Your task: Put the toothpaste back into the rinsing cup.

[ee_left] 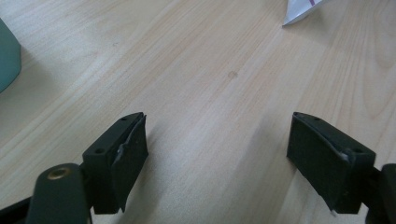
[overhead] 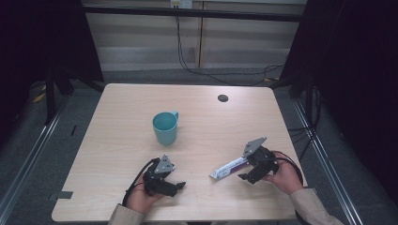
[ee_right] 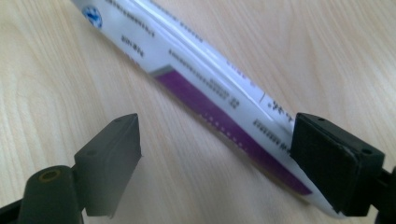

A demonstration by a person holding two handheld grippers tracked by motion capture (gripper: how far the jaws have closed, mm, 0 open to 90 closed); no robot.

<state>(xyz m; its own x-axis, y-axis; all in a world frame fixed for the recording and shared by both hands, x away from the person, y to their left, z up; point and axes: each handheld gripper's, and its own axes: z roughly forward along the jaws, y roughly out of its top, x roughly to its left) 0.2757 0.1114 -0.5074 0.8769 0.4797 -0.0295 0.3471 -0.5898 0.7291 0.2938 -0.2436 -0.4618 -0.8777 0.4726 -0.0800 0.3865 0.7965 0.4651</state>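
A long white pack (overhead: pixel 228 168) with a purple stripe and small print lies flat on the table's front right. My right gripper (overhead: pixel 245 166) is at its right end, open. In the right gripper view the pack (ee_right: pixel 201 84) runs slantwise between the jaws and passes against the right finger (ee_right: pixel 334 163), while the left finger (ee_right: pixel 109 158) stands apart from it. My left gripper (overhead: pixel 177 180) rests open near the front edge, over bare wood (ee_left: pixel 217 128). A teal cup (overhead: pixel 165 127) stands upright mid-table, and the cup's side (ee_left: pixel 7 60) is at the left edge.
The light wooden table (overhead: pixel 117 154) has a round black hole (overhead: pixel 223 98) at the back right. The pack's tip (ee_left: pixel 301 9) lies ahead of my left gripper. Cables and dark frame posts stand on the floor beyond the table.
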